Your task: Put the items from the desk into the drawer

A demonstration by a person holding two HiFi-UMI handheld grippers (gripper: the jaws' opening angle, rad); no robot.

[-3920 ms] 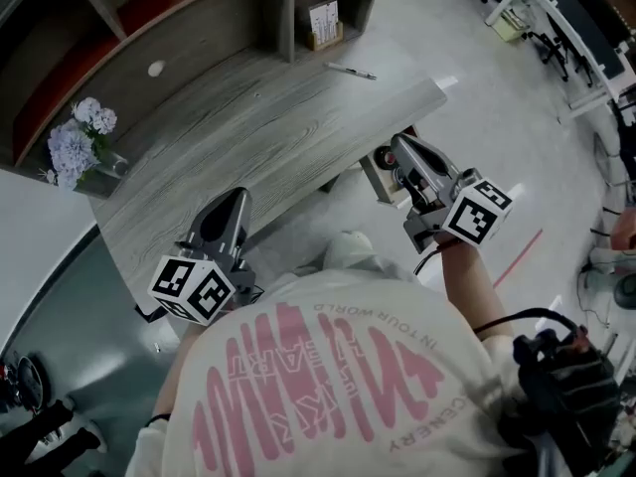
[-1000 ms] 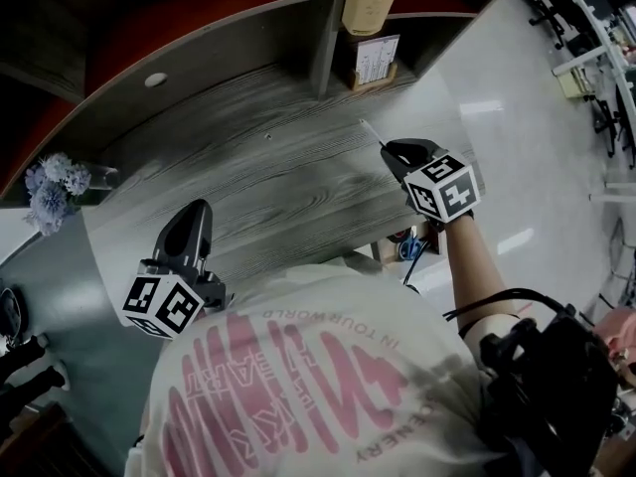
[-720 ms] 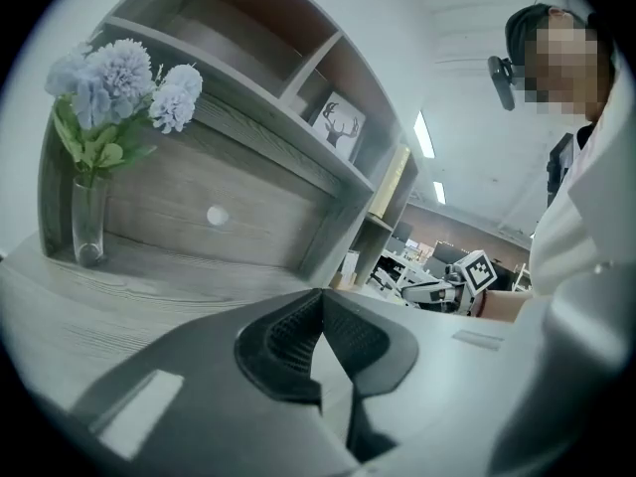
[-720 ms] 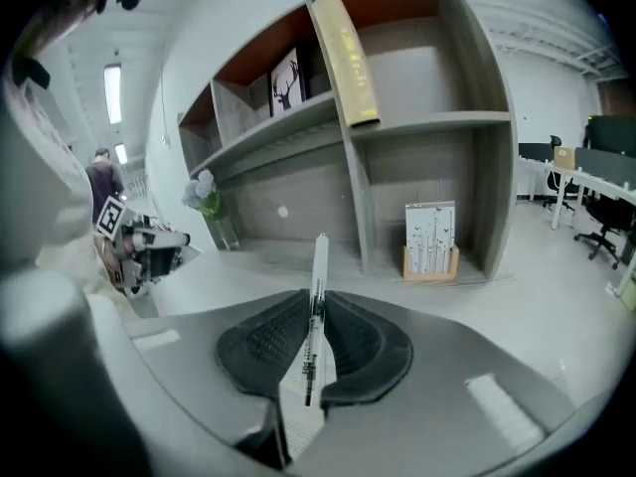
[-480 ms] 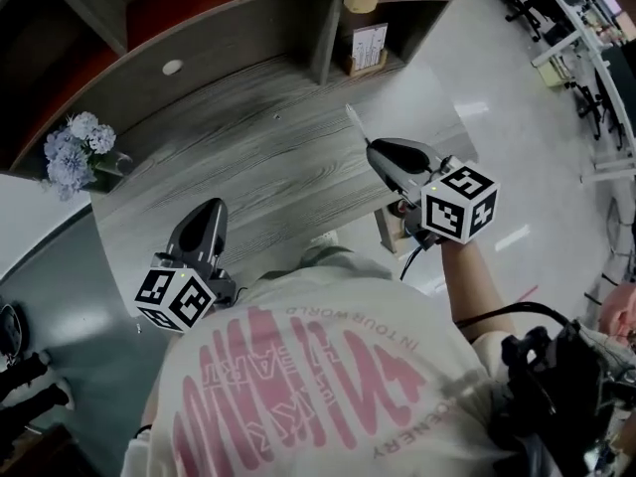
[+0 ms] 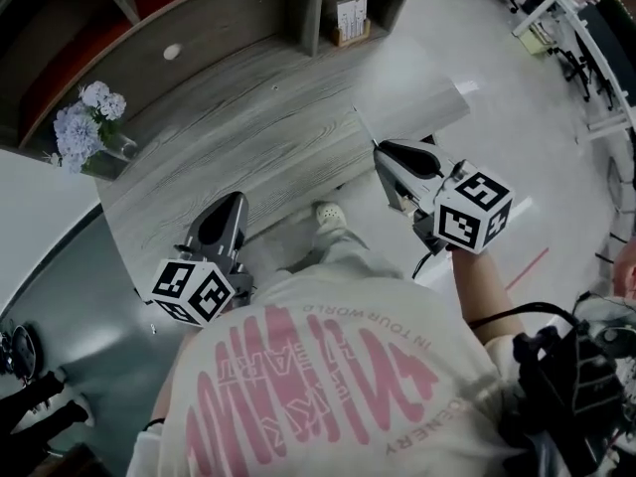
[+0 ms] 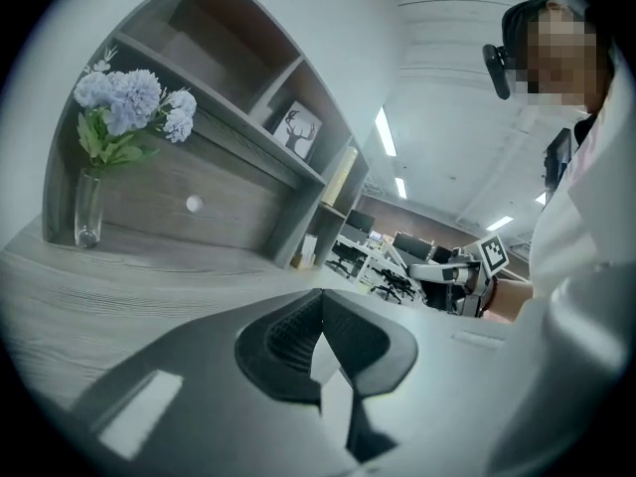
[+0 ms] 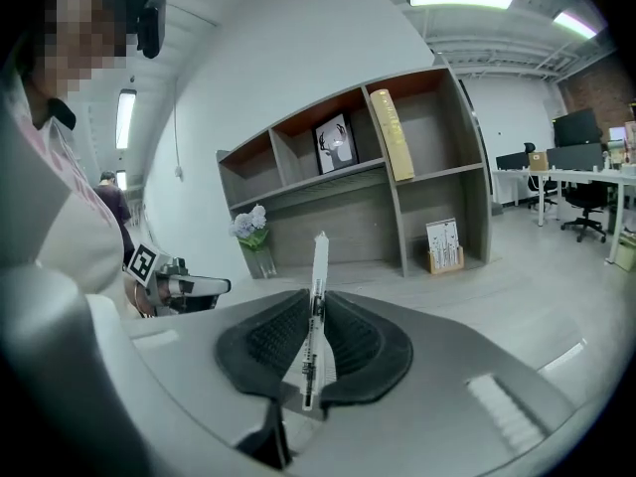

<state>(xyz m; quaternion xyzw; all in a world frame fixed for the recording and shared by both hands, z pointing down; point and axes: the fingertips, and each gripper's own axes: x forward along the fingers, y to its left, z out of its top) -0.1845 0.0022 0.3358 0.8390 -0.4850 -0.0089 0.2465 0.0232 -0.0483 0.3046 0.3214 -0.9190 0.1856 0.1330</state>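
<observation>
Grey bench (image 6: 248, 137) below: at its edge, right tongs (image 6: 381, 152) clamp the one pen (image 8: 318, 276); left tongs (image 6: 235, 199) pressed together, empty.

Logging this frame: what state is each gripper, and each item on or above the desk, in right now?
right gripper: shut on the pen.
pen: clamped between the jaws, clear of the desk.
left gripper: shut, empty.
vase of flowers: upright on the desk.
book: leaning in a shelf compartment.
calendar: standing upright.
</observation>
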